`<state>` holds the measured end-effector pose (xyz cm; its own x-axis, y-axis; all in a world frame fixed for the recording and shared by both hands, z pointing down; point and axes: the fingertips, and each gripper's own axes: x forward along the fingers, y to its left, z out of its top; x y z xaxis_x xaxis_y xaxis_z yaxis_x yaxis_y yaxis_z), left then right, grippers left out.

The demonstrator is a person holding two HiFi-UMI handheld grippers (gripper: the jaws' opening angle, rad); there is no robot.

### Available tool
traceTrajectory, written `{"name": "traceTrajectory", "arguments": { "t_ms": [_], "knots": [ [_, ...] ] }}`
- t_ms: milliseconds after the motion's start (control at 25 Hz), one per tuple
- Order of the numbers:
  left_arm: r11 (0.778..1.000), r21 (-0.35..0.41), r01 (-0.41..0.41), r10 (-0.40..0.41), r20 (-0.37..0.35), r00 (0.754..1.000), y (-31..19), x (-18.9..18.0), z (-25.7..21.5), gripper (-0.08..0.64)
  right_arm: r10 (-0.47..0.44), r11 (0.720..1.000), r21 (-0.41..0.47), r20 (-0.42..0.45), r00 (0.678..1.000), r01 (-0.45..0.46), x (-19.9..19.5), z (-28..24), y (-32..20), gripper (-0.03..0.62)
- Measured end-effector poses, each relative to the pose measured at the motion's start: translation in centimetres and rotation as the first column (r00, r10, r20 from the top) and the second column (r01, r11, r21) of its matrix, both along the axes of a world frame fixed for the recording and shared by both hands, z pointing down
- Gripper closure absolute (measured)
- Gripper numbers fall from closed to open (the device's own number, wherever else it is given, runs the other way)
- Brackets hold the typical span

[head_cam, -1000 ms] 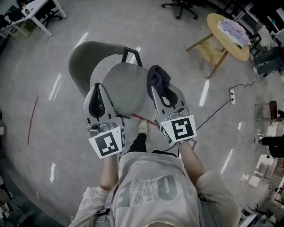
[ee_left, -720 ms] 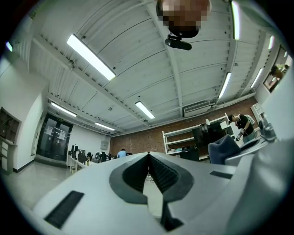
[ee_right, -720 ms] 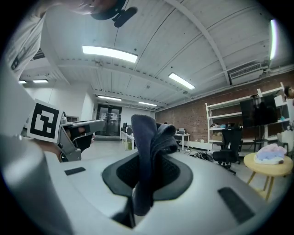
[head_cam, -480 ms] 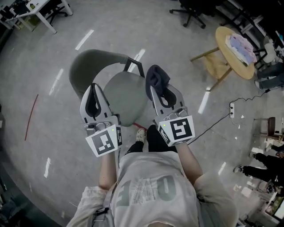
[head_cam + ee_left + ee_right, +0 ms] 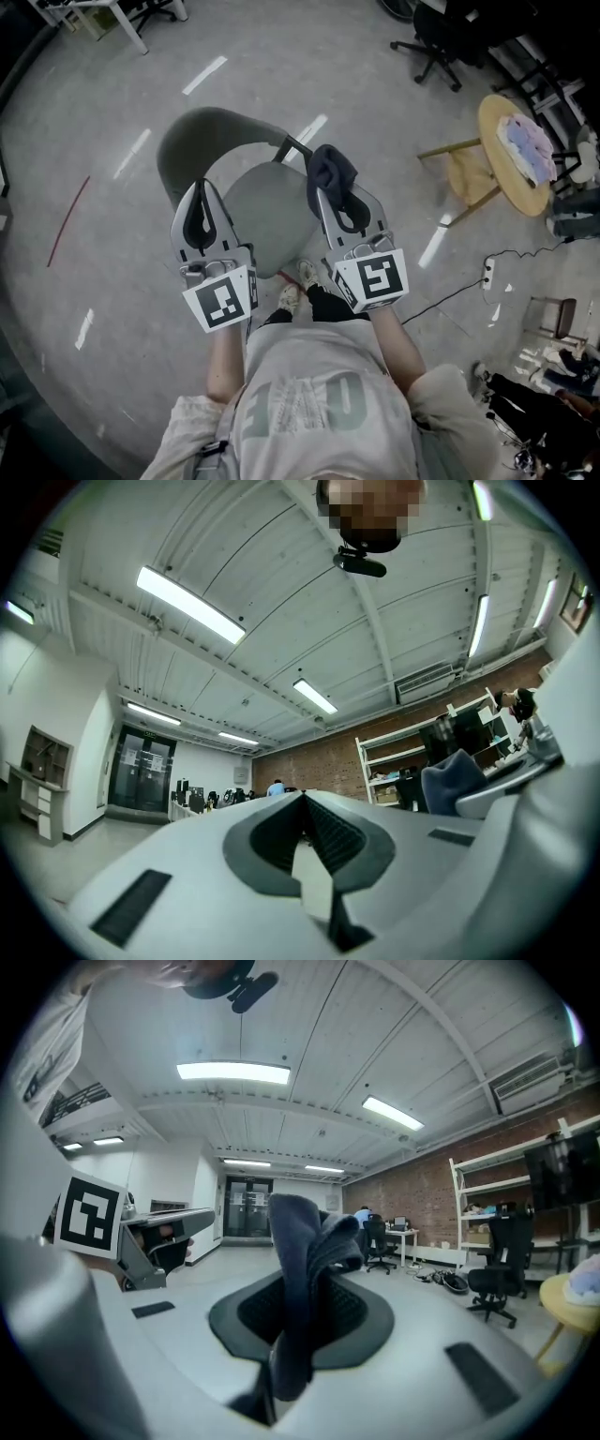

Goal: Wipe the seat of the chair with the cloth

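Left gripper (image 5: 201, 195): jaws together, empty, over the left edge of the seat (image 5: 269, 214).
Right gripper (image 5: 328, 187): still clamped on the dark cloth (image 5: 330, 167).
Cloth: bunched at the right jaw tips, above the seat's right edge.
Change: grippers hardly moved; both shoes (image 5: 307, 273) now show.

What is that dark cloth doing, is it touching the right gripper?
Touching. The right gripper view shows the cloth pinched between the jaws of the right gripper, which are shut on it, with its folds sticking out past them.
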<state>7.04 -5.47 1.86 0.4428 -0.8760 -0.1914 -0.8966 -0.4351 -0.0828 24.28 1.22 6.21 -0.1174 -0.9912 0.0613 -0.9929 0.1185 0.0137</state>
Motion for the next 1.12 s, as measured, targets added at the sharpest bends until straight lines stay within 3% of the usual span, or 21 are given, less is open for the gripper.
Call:
{"name": "traceTrajectory", "arguments": {
  "t_ms": [280, 560, 720, 840, 920, 1120],
  "knots": [
    [0.996, -0.027, 0.081, -0.081, -0.009, 0.997, -0.2, -0.6, 1.1, 0.545, -0.114, 0.993, -0.041, -0.005, 0.993, 0.114, -0.2, 1.9, -1.7, 0.535],
    [0.989, -0.024, 0.148, -0.147, 0.006, 0.989, -0.8, -3.9, 3.1, 0.545, -0.341, 0.934, -0.098, 0.049, 0.939, 0.344, -5.2, 4.3, -5.8, 0.535],
    [0.973, -0.084, 0.213, -0.214, -0.009, 0.977, -1.7, -7.5, 7.4, 0.545, -0.483, 0.861, -0.142, 0.08, 0.872, 0.489, -10.8, 7.3, -8.7, 0.535],
    [0.958, -0.133, 0.255, -0.254, 0.024, 0.967, -3.2, -10.9, 12.7, 0.545, -0.565, 0.794, -0.176, 0.137, 0.814, 0.581, -15.7, 11.1, -11.4, 0.536],
    [0.944, -0.155, 0.291, -0.289, 0.041, 0.957, -4.2, -13.5, 16.4, 0.545, -0.604, 0.753, -0.197, 0.169, 0.779, 0.627, -19.1, 14.4, -13.3, 0.535],
    [0.921, -0.234, 0.312, -0.324, -0.013, 0.946, -5.2, -16.7, 25.8, 0.545, -0.661, 0.661, -0.284, 0.218, 0.718, 0.694, -25.6, 25.6, -15.9, 0.536]
  ]
}}
